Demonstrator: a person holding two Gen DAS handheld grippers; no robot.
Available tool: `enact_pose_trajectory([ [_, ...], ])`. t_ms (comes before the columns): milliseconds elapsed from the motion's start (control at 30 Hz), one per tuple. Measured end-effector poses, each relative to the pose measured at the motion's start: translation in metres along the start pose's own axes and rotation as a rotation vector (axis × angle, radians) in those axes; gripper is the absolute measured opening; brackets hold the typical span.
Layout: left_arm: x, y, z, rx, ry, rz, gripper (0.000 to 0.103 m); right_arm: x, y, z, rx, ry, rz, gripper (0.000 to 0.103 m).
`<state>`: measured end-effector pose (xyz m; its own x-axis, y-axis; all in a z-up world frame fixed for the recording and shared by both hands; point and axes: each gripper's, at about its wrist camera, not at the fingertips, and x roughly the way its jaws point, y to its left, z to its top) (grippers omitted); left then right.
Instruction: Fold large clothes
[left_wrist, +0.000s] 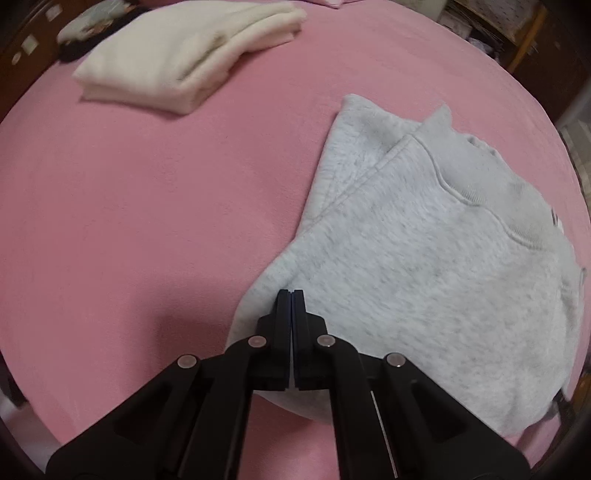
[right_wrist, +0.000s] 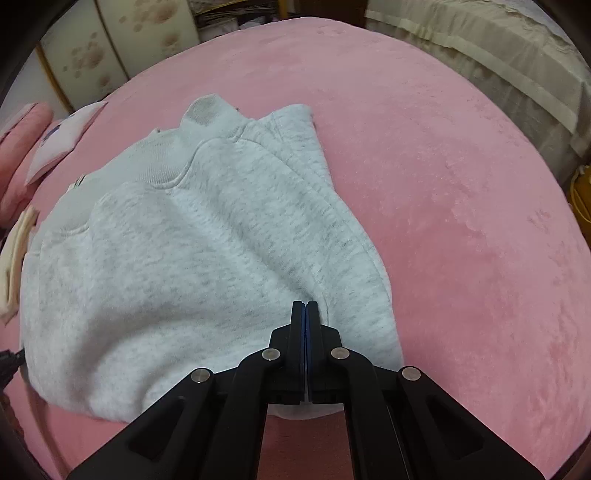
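Grey sweatshirt (left_wrist: 424, 251) lies folded on the pink blanket (left_wrist: 147, 221), filling the right half of my left wrist view and the left and centre of my right wrist view (right_wrist: 177, 258). Its ribbed collar sits toward the upper part of each frame, and a folded-in panel with a stitched hem runs along the edge nearest the open blanket.

My left gripper (left_wrist: 291, 293) points steeply down at the lower centre of its frame, over the sweatshirt's left edge. Its jaws are pressed together, with only a thin line between the black fingers. I can't see any cloth pinched in them; the tips look to be at or on the fabric, though I can't tell whether they touch.

My right gripper (right_wrist: 305, 304) sits at the lower centre of its own frame, over the sweatshirt's right side near a curved seam. Its jaws are fully closed too, with nothing visibly caught between them.

In the upper left of the left wrist view, a folded cream garment (left_wrist: 192, 55) rests on the blanket, well apart from the sweatshirt. In the right wrist view, a pink pillow (right_wrist: 22, 155) shows at the left edge, and a beige bedspread (right_wrist: 498, 55) fills the upper right beyond the blanket.
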<state>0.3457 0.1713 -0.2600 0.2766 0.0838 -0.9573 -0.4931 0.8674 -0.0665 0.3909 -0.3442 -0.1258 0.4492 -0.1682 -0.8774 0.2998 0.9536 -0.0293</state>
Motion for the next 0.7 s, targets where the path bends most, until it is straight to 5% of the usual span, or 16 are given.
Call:
enact_pose_trajectory([
  [100,-0.025,-0.021,-0.009,0.037,-0.014,-0.047,0.001,-0.021,0.02,0.0,0.024,-0.036,0.058,0.0],
  [200,-0.06,-0.053,-0.028,0.16,-0.056,-0.217,0.001,-0.051,0.042,-0.007,0.006,-0.094,0.245,0.0],
  [333,-0.074,-0.108,-0.046,0.299,0.014,-0.412,0.001,-0.049,0.081,-0.021,-0.069,-0.022,0.448,0.0],
  [467,-0.055,-0.157,-0.062,0.4,0.08,-0.425,0.001,-0.025,0.12,-0.039,-0.166,0.059,0.495,0.0],
  [700,-0.011,-0.191,-0.042,0.342,0.101,-0.456,0.001,0.007,0.152,-0.03,-0.111,0.087,0.552,0.0],
])
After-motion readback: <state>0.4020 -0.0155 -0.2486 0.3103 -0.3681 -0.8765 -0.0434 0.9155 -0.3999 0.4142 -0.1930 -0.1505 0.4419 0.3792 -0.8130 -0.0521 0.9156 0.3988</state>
